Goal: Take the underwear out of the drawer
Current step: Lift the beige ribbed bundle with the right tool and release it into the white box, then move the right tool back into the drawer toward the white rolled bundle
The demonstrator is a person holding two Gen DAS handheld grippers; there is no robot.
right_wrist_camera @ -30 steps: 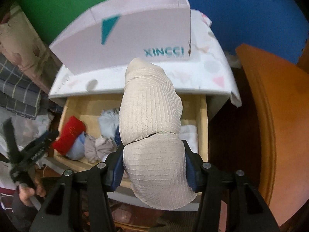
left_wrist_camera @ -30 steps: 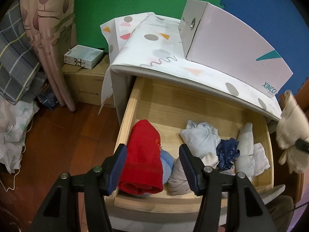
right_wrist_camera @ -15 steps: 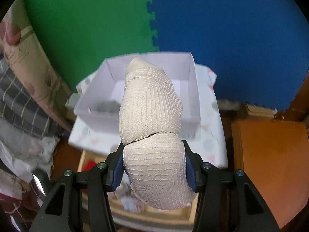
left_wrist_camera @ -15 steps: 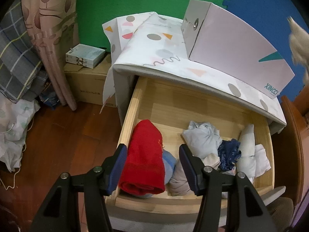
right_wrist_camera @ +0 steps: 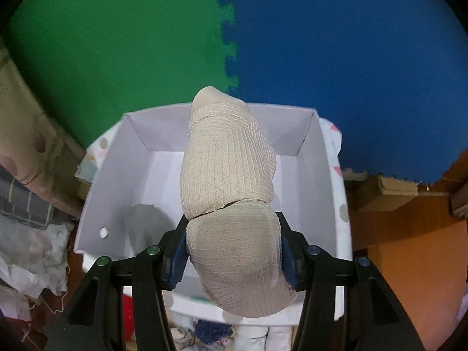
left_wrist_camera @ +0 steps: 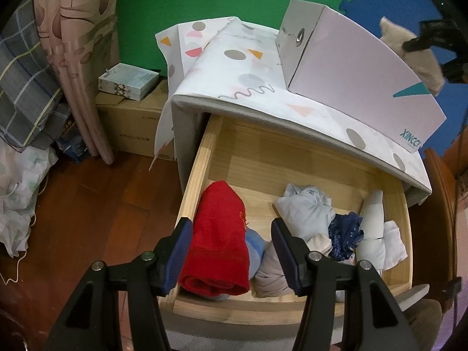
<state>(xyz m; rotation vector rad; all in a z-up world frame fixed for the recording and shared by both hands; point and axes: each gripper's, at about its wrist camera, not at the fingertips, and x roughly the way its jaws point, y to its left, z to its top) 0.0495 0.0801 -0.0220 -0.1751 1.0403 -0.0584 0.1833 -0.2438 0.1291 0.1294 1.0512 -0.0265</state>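
A wooden drawer (left_wrist_camera: 193, 190) stands pulled out of a cloth-covered cabinet. In it lie a red roll (left_wrist_camera: 219, 242), a pale blue garment (left_wrist_camera: 307, 210), a dark blue lace piece (left_wrist_camera: 342, 234) and white rolls (left_wrist_camera: 374, 228). My left gripper (left_wrist_camera: 231, 251) hovers open over the drawer's front, with the red roll below the gap and the right pad clear of it. My right gripper (right_wrist_camera: 234, 248) is shut on a beige ribbed underwear roll (right_wrist_camera: 228, 169) and holds it above the open white box (right_wrist_camera: 321, 175) on the cabinet top. The same beige roll (left_wrist_camera: 409, 46) shows at the upper right of the left wrist view.
A patterned cloth (left_wrist_camera: 234, 67) covers the cabinet top under the white box (left_wrist_camera: 351, 87). A cardboard carton (left_wrist_camera: 128, 125) with a small box on it, a curtain (left_wrist_camera: 73, 58) and plaid fabric (left_wrist_camera: 23, 87) stand to the left on the wooden floor. Orange wooden furniture (right_wrist_camera: 409, 263) is on the right.
My right gripper carried the beige roll up from over the drawer to above the white box. The left gripper stayed where it was.
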